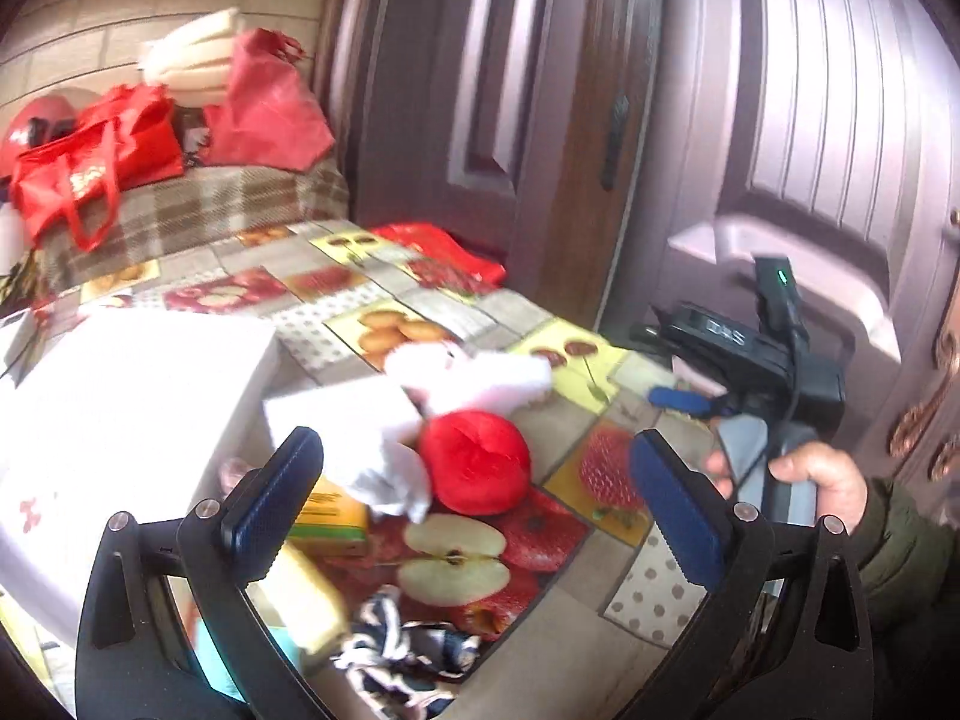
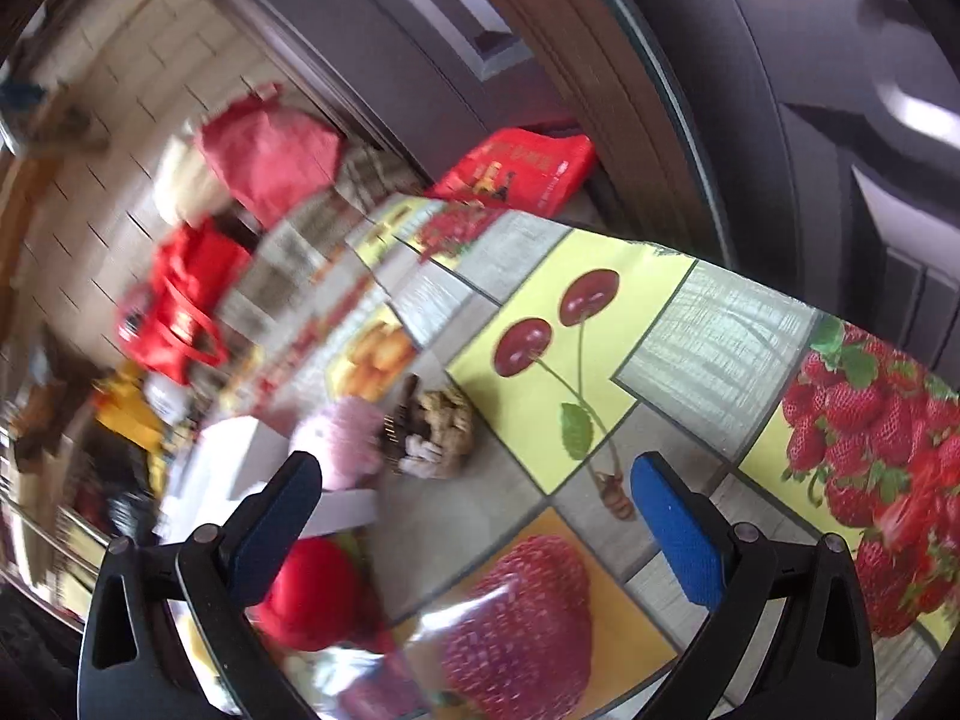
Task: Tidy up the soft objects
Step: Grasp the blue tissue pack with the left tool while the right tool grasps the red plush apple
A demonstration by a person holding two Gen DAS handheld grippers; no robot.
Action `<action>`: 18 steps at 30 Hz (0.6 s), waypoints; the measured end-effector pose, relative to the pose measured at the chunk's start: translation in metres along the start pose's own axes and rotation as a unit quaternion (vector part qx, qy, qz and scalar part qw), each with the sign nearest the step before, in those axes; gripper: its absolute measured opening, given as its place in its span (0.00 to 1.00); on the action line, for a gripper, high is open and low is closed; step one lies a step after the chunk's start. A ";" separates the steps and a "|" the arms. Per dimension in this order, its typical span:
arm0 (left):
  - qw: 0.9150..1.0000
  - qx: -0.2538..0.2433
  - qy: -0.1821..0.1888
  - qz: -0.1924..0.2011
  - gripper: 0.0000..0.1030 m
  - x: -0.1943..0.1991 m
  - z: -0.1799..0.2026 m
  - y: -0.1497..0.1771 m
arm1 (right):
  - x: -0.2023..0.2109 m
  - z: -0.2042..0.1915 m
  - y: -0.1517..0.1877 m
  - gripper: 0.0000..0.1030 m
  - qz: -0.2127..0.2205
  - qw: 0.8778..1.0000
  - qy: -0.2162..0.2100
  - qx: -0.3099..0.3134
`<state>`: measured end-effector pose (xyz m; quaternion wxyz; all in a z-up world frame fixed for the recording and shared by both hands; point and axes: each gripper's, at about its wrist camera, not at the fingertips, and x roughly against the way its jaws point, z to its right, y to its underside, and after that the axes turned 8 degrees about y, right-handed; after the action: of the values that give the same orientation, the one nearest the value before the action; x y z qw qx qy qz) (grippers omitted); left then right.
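A red plush ball [image 1: 477, 461] lies on the fruit-print tablecloth [image 1: 384, 294], against a white sponge block [image 1: 348, 420] and a white-pink fluffy toy [image 1: 474, 375]. A blue-white knotted rope toy [image 1: 402, 654] lies near the front. My left gripper [image 1: 477, 498] is open, just short of the red ball. My right gripper [image 2: 474, 522] is open and empty above the table; it also shows in the left wrist view [image 1: 690, 402]. In the right wrist view the red ball [image 2: 315, 594] sits by the left finger, with a pink plush [image 2: 348, 438] and a brown plush [image 2: 444, 420] beyond.
A white box [image 1: 120, 414] stands at the left. Yellow-green packets [image 1: 330, 519] lie beside it. Red bags [image 1: 96, 156] and cushions sit on a plaid-covered seat at the back. Doors [image 1: 780, 120] stand behind the table's right edge. A red packet [image 2: 516, 168] lies at the far edge.
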<state>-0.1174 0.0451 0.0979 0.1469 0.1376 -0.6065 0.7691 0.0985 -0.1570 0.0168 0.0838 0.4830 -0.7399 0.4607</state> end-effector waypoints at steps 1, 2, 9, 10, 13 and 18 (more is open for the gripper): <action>1.000 0.013 -0.016 0.020 1.00 0.019 -0.008 -0.004 | 0.012 0.005 -0.002 1.00 0.017 0.999 -0.027 -0.012; 0.998 0.027 -0.030 0.040 1.00 0.034 -0.020 -0.010 | 0.026 0.009 -0.005 1.00 0.038 0.998 -0.046 -0.015; 0.990 0.060 -0.107 0.074 1.00 0.115 -0.083 0.004 | 0.107 -0.017 -0.019 1.00 0.181 0.972 -0.050 0.141; 0.990 0.060 -0.112 0.055 1.00 0.115 -0.085 0.011 | 0.113 -0.022 -0.017 1.00 0.190 0.967 -0.049 0.162; 0.992 0.052 -0.110 -0.022 1.00 0.101 -0.080 0.040 | 0.116 -0.032 -0.011 1.00 0.184 0.959 -0.095 0.192; 0.986 0.036 -0.100 -0.131 1.00 0.061 -0.062 0.078 | 0.070 -0.062 0.010 1.00 0.068 0.955 -0.080 0.277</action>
<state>-0.2061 0.0917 0.0379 0.1802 0.2971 -0.5668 0.7470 0.0340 -0.1529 0.0855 -0.1446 0.4710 -0.6184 0.6122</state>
